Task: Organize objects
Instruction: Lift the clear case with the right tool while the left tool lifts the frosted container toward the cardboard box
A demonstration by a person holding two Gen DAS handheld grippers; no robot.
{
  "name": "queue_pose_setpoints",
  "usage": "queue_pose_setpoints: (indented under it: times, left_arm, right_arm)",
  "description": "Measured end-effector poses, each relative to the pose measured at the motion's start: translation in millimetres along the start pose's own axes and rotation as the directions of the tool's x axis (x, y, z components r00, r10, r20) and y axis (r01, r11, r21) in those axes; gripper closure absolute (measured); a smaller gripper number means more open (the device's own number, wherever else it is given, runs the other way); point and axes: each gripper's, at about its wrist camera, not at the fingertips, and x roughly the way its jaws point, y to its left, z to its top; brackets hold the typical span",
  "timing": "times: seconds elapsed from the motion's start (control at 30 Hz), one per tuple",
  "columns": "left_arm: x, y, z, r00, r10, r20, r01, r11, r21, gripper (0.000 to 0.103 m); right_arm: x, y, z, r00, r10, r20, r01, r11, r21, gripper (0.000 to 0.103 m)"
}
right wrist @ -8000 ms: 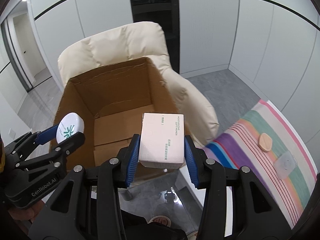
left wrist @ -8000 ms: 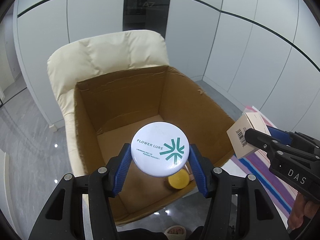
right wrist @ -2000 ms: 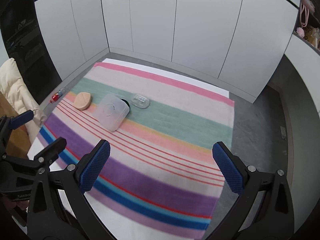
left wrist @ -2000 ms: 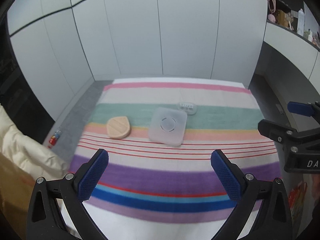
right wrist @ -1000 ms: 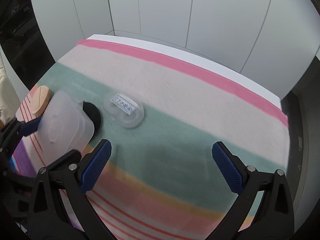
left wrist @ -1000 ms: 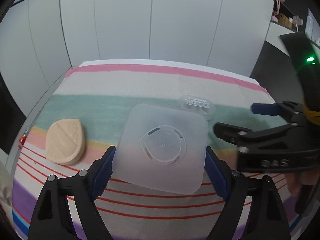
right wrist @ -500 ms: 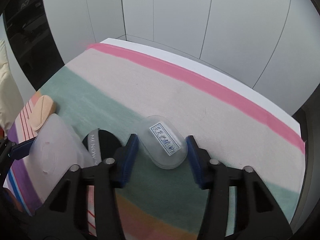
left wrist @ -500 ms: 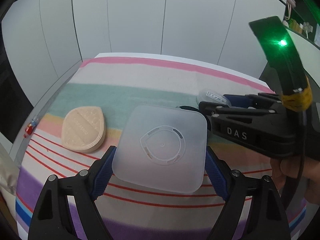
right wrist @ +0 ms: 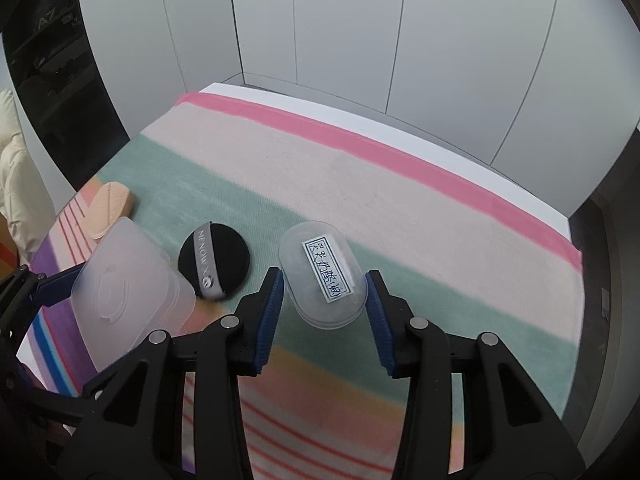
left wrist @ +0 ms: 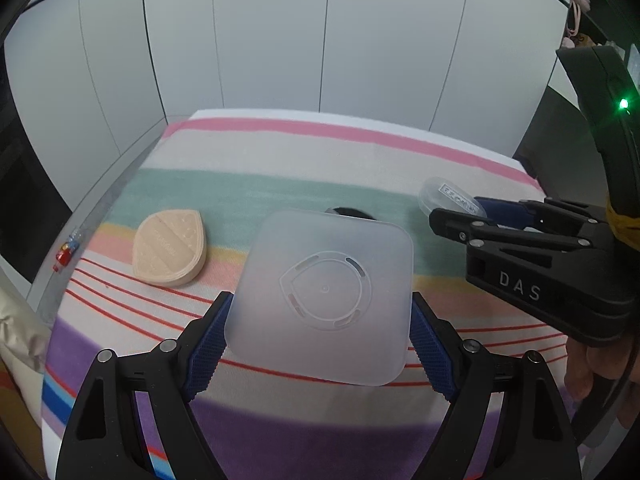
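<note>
Over the striped rug [right wrist: 400,208] by white wall panels [left wrist: 272,40], my left gripper [left wrist: 320,332] pinches a frosted square plastic case [left wrist: 324,304] above the black round puff [right wrist: 214,260], while my right gripper [right wrist: 324,300] clamps a clear oval labelled box [right wrist: 324,274] beside it.

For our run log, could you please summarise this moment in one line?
left gripper: shut on square frosted case | right gripper: jaws just closed on oval clear case | puffs on striped cloth

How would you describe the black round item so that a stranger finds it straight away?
Start at the striped blanket and find its green band. There the black powder puff lies flat, untouched, between the frosted square case and the clear oval box. Only it is black, crossed by a grey ribbon.
</note>
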Motion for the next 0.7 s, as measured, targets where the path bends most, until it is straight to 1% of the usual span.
queue_pose_setpoints:
  times: [0.1, 0.27, 0.43, 0.57, 0.7]
  left_arm:
    - [-13, -4, 2, 1.000, -0.004, 0.004, 0.004, 1.000, 0.000, 0.019]
    - [-38, -13, 3, 1.000, 0.015, 0.019, -0.015, 1.000, 0.024, 0.019]
    - [-66, -17, 5, 1.000, 0.010, 0.026, -0.010, 1.000, 0.010, 0.019]
    - [-90, -17, 6, 1.000, 0.006, 0.027, -0.006, 1.000, -0.007, 0.019]
    - [-115, -20, 7, 0.999, 0.005, 0.044, -0.005, 1.000, -0.003, 0.019]
  right_arm:
    - [-17, -2, -2, 1.000, -0.001, 0.009, 0.001, 1.000, 0.016, 0.060]
    - [-47, -3, -5, 1.000, -0.006, 0.021, 0.006, 0.999, 0.033, 0.060]
    - [-80, -4, -6, 1.000, -0.007, 0.029, 0.005, 0.998, 0.057, 0.060]
    - [-117, -7, -11, 0.999, -0.013, 0.040, 0.011, 0.998, 0.063, 0.060]
    - [-148, -4, -14, 0.999, -0.018, 0.051, 0.014, 0.998, 0.067, 0.060]
